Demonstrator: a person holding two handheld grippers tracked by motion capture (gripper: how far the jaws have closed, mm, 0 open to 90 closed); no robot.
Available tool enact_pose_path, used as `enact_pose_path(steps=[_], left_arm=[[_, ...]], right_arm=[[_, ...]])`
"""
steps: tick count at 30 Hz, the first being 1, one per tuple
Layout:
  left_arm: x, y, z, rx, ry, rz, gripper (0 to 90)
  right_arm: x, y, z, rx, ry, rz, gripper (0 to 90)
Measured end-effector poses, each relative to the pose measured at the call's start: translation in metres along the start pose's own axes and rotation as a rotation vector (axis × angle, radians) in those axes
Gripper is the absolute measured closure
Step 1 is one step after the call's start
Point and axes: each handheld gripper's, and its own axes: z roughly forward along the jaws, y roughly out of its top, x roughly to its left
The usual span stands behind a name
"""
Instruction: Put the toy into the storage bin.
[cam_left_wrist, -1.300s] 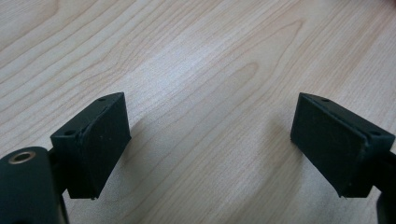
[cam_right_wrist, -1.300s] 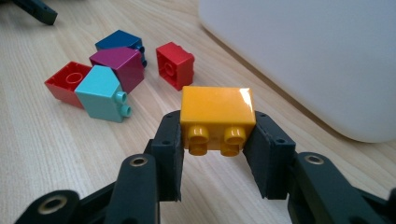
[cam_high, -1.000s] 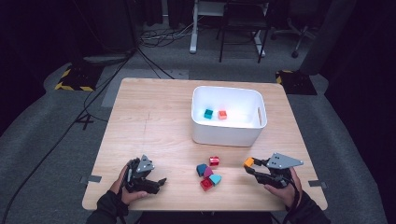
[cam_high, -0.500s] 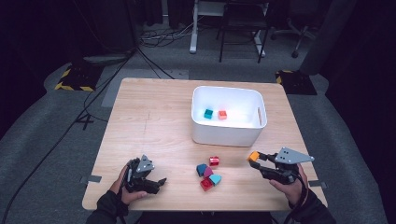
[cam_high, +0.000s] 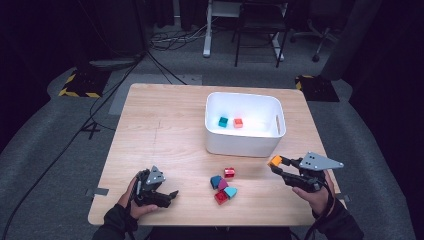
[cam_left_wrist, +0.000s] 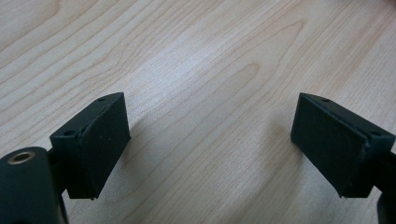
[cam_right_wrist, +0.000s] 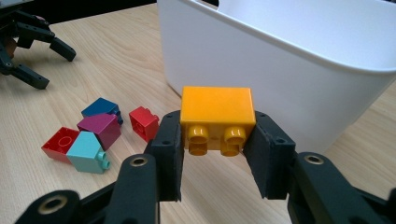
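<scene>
Gripping orange brick (cam_right_wrist: 217, 113) – right jaws, left jaws wide, seemingly empty.

An orange brick (cam_right_wrist: 217, 112), studs facing the camera, sits clamped on its side between the right tongs (cam_right_wrist: 217, 149), centre frame, beside the white bin (cam_right_wrist: 299, 88).

On the table (cam_high: 165, 125) the tub (cam_high: 245, 145) stands far right of middle with two blocks (cam_high: 230, 122) in it, a cluster of blocks (cam_high: 223, 186) lies near it, the left gripper (cam_high: 167, 196) sits near left, and the right gripper (cam_high: 276, 166), near right, holds a block (cam_high: 274, 161) just beside the tub's near wall.
</scene>
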Motion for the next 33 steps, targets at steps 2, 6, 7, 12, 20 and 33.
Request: enact_pose_path(steps=[2, 6, 7, 12, 20, 33], left_arm=[[0.0, 0.0, 0.0, -0.001, -0.001, -0.002, 11.9], [0.0, 0.0, 0.0, 0.002, -0.008, -0.007, 11.9], [0.0, 0.0, 0.0, 0.002, -0.008, -0.007, 11.9], [0.0, 0.0, 0.0, 0.001, -0.008, -0.008, 11.9], [0.0, 0.0, 0.0, 0.002, -0.008, -0.007, 11.9], [0.0, 0.0, 0.0, 0.002, -0.007, -0.007, 11.9]], right_arm=[[0.0, 0.004, -0.001, -0.006, -0.004, -0.009, 59.1], [-0.002, 0.012, -0.003, -0.011, -0.004, -0.027, 59.1], [-0.002, 0.014, -0.003, -0.009, -0.005, -0.026, 59.1], [-0.004, 0.026, -0.005, -0.011, -0.015, -0.038, 59.1], [-0.009, 0.044, -0.008, -0.018, -0.026, -0.046, 59.1], [-0.006, 0.073, -0.01, -0.047, -0.031, -0.065, 59.1]])
